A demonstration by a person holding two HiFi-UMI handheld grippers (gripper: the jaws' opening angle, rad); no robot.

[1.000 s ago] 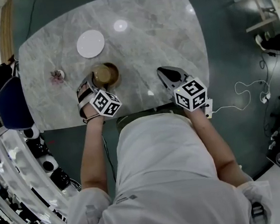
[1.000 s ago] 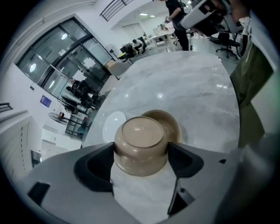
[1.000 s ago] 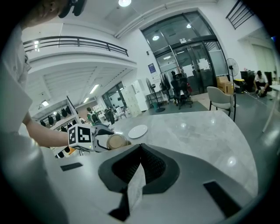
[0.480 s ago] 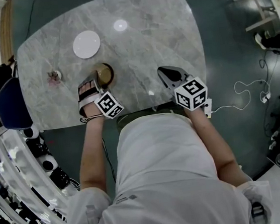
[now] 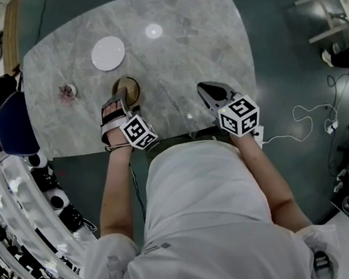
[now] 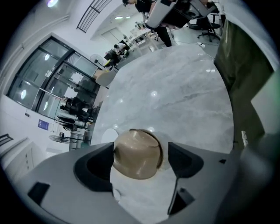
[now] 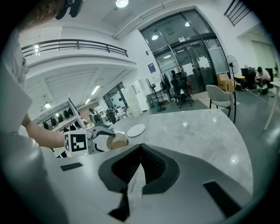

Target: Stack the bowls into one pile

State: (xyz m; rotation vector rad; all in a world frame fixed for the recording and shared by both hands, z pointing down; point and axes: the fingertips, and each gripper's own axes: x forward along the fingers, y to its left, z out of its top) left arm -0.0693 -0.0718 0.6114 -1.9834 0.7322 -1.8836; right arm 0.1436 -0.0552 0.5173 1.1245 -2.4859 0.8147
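Left gripper view: tan bowl [image 6: 136,153] dead ahead, tipped, base toward camera, mouth facing away-right | left gripper [image 5: 118,103] clamped across it, near-left on desk [image 5: 200,38] | right gripper [image 7: 139,162] closed, empty, well apart rightward | second bowl not distinguishable

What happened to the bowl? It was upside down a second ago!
The bowl between the left gripper's jaws has tipped over. A second ago its bottom pointed up. Now it is tilted on its side, with its mouth facing the right gripper. The left gripper holds it as before. The right gripper, shut and empty, and the white plate on the table did not move.
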